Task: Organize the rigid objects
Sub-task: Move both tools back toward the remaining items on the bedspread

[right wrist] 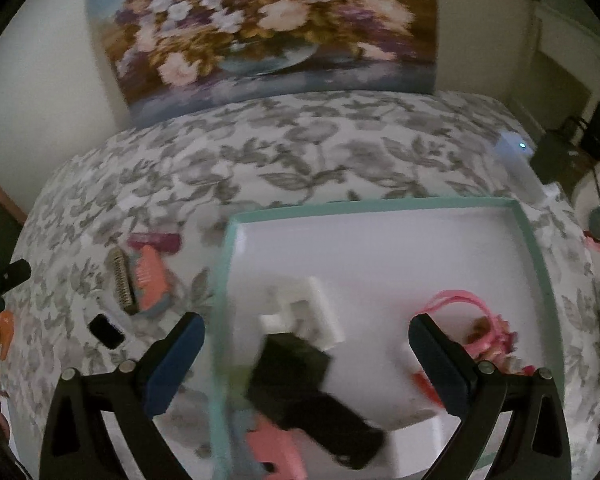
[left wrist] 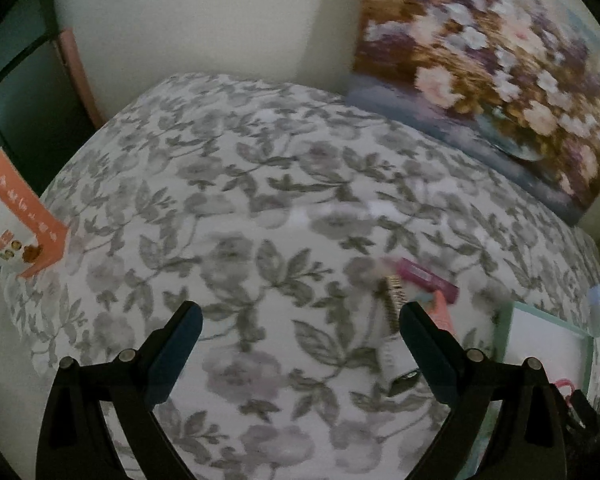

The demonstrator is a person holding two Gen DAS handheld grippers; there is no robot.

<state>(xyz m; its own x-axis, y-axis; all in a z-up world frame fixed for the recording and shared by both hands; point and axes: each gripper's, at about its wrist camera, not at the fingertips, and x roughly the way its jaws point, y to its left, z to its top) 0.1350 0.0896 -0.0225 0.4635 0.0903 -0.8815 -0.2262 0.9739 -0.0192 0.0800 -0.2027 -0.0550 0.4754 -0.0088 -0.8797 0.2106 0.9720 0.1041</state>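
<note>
floral cloth cover (left wrist: 260,208) — smooth white tray (right wrist: 380,248)

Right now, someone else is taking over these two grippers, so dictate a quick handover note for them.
Left gripper: open, empty, over the floral cloth.
Right gripper: open, empty, over the tray.
Done: white block, black object and pink ribbon item are in the tray.
Left: coral comb, bristle brush, magenta box and small black item lie on the cloth left of the tray.

We see our left black plastic two-finger gripper (left wrist: 300,320) and right twin (right wrist: 306,330): dark blue pads (left wrist: 176,354), silver screws (left wrist: 126,355) on triangular cut-out arms.
</note>
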